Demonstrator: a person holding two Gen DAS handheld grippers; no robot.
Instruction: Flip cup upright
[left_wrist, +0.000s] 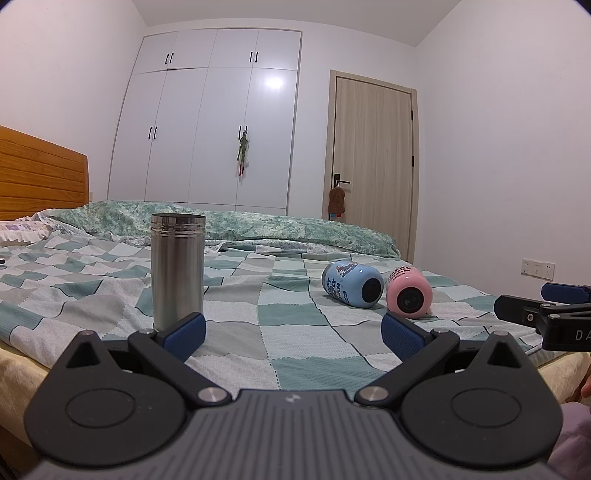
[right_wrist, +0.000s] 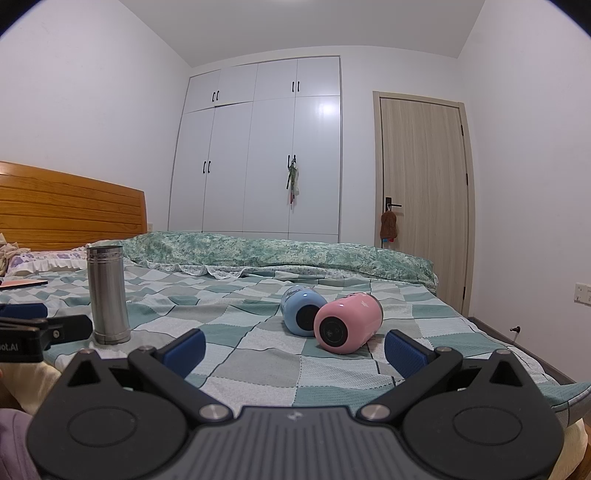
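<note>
A steel cup stands upright on the checked bedspread; it also shows in the right wrist view. A blue cup and a pink cup lie on their sides next to each other, bases toward me. In the right wrist view the pink cup lies in front of the blue cup. My left gripper is open and empty, low at the bed's near edge, right of the steel cup. My right gripper is open and empty, just short of the pink cup.
The bed has a rolled green quilt across the far side and a wooden headboard at left. A white wardrobe and a door stand behind. A flat dark object lies at the left by the pillow.
</note>
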